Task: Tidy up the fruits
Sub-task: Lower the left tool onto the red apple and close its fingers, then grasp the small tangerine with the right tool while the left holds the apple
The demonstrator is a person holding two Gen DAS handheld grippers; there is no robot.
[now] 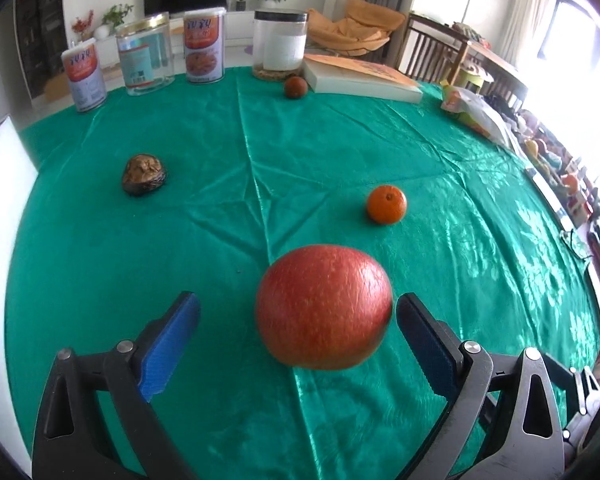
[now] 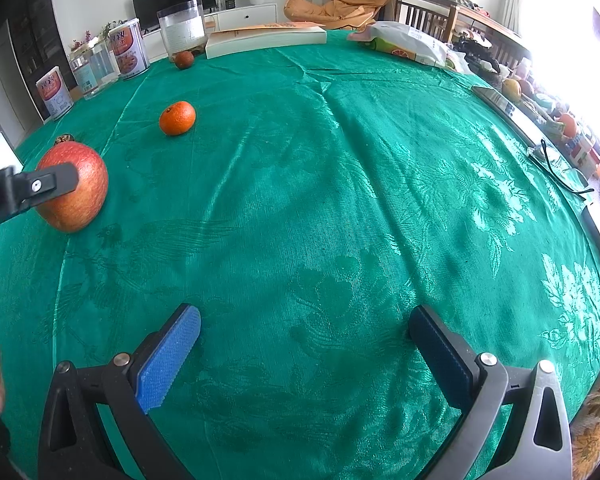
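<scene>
The left tool [image 1: 298, 312] stood wide, its blue pads flanking the red apple [image 1: 324, 306] at lower centre of the left wrist view; contact could not be determined. The orange [image 1: 386, 204] lay at centre right. The right tool [image 2: 304, 326] stood wide over the green worktop [image 2: 340, 200], holding nothing.

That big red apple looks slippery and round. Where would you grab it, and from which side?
Grip the apple across its widest middle, one pad on each flank, coming in level from the near side. The open left gripper already straddles it that way. Pinching higher on the curved top would probably let it slide out.
</scene>
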